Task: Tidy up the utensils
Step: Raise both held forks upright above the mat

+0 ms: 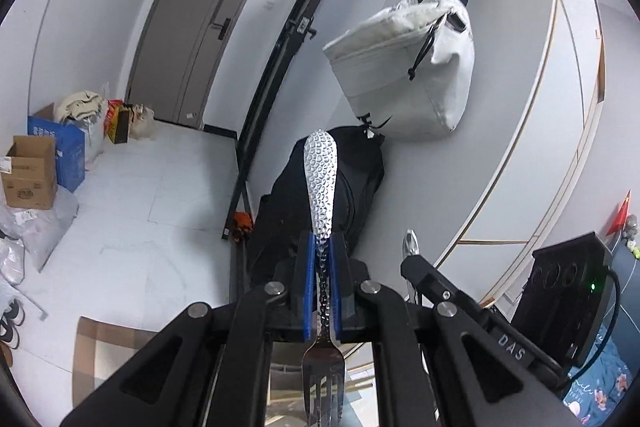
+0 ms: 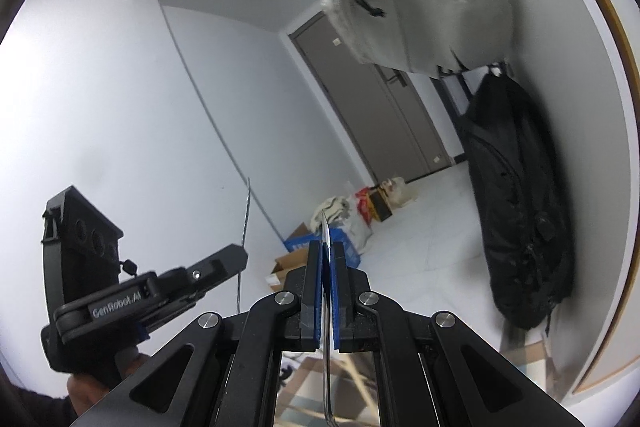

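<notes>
Overhead, each claw clamps one utensil: left claw (image 1: 323,267) one fork (image 1: 320,179), right claw (image 2: 327,267) one spoon (image 2: 326,235).

Hanging white bag (image 1: 404,67) and black backpack (image 1: 320,195) crowd the wall ahead.

**A white room with a gray door**

The walls (image 1: 100,7) are white. The floor (image 1: 152,195) has pale tiles. A gray door (image 1: 200,27) stands at 11 o'clock in the left view. Cardboard boxes (image 1: 30,173) and a blue box (image 1: 60,143) sit at 9 o'clock. A white bag (image 1: 404,67) hangs on the wall at 1 o'clock, above a black bag (image 1: 352,179).
</notes>
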